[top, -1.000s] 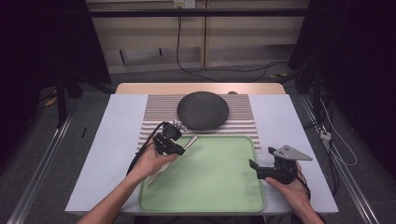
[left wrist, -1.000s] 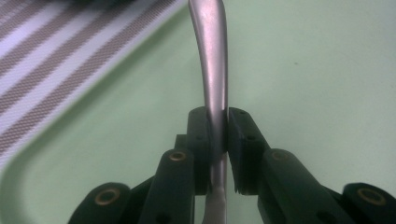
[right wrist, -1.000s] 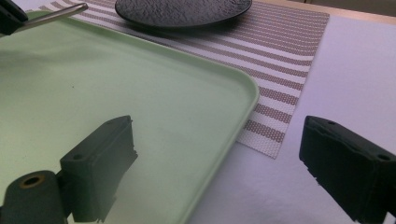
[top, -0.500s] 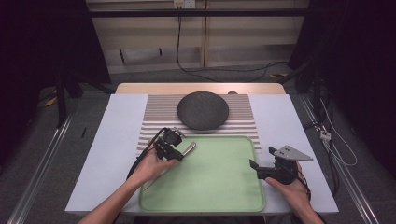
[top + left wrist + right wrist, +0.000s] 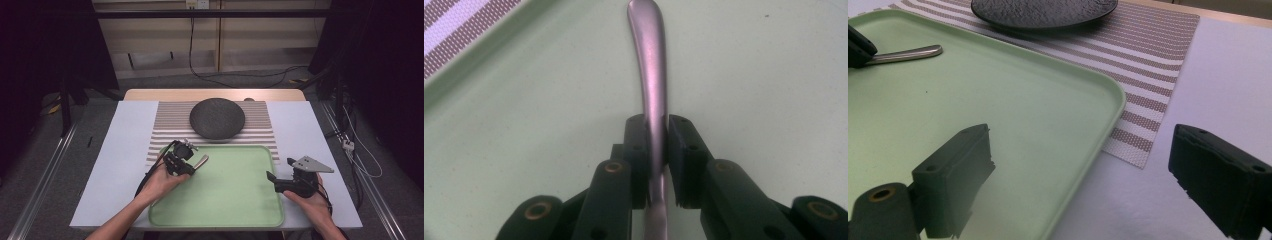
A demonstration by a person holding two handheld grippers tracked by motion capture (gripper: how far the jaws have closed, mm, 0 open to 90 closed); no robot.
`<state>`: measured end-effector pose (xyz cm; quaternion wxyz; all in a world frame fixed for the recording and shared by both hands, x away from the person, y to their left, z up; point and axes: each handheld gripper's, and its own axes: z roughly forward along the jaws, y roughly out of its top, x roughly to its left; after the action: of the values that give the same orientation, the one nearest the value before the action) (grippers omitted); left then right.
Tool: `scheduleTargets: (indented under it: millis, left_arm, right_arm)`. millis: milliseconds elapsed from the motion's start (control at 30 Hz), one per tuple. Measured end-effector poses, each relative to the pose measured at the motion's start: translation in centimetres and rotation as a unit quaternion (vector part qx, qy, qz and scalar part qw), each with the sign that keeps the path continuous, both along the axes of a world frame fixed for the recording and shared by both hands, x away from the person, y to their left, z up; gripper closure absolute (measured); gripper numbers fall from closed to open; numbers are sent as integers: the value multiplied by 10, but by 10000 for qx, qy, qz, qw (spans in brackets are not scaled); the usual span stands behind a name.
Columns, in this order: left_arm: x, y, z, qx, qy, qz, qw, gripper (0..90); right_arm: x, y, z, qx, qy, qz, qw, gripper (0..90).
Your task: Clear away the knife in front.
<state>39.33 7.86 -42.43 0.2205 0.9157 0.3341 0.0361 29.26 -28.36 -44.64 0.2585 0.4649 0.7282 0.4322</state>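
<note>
One piece of metal cutlery [image 5: 650, 65], seen by its handle alone so its kind cannot be told, is the thing in hand, and the green tray [image 5: 235, 210] serves as the landmark for everything else. The left gripper [image 5: 186, 167] sits over the tray's far left corner with its jaws closed tight on the handle; in the left gripper view the pads [image 5: 636, 150] press on both sides of the shaft. The cutlery's long axis runs straight on from the jaws, pointing from that corner toward the tray's middle and slightly away from the person, its free end hanging just above the tray floor. The right gripper [image 5: 280, 183] rests at the tray's right edge, near its front corner, jaws standing wide apart and holding nothing, one jaw over the tray and the other over the white table cover [image 5: 1228, 75]. Beyond the tray's far edge a dark round plate [image 5: 217, 118] lies on a striped mat [image 5: 170, 125]. The left hand is clearly the nearer to the cutlery; a setting-down would likely mean lowering it along its own length onto the tray.
</note>
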Motion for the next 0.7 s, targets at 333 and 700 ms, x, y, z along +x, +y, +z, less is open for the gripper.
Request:
scheduleTargets:
  millis: [333, 700]
  left_arm:
    - [-4, 8, -1, -143, 6, -226, 9996, 718]
    - [3, 25, 5, -1021, -576, 21, 9931, 162]
  right_arm:
    - [-2, 1, 1, -38, -45, 4, 10000, 105]
    - [-2, 1, 1, -27, -33, 2, 10000, 104]
